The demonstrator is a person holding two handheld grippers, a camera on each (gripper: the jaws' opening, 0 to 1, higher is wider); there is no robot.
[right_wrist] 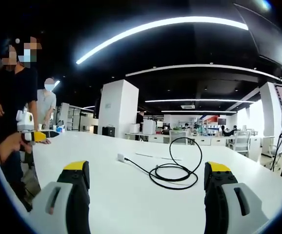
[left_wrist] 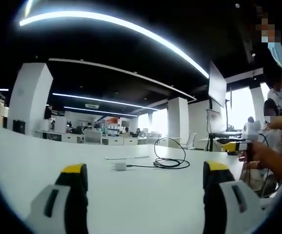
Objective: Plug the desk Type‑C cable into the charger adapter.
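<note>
A small white charger adapter [left_wrist: 119,166] [right_wrist: 121,157] lies on the white table [left_wrist: 43,156] [right_wrist: 107,204]. A black cable [left_wrist: 170,162] [right_wrist: 175,171] runs from it into a loose coil. The cable's end reaches the adapter; whether the two are joined is too small to tell. My left gripper [left_wrist: 146,168] stands open and low over the table, short of the adapter, with nothing between its yellow-tipped jaws. My right gripper [right_wrist: 146,168] is open too, the coil lying ahead between its jaws. It also appears at the right of the left gripper view [left_wrist: 229,146], held in a hand.
A thin white strip [left_wrist: 127,157] [right_wrist: 151,156] lies just beyond the adapter. A monitor on a stand [left_wrist: 217,85] rises past the table's far end. People [right_wrist: 14,87] stand at the table's side. The left gripper [right_wrist: 35,137] appears at the left of the right gripper view.
</note>
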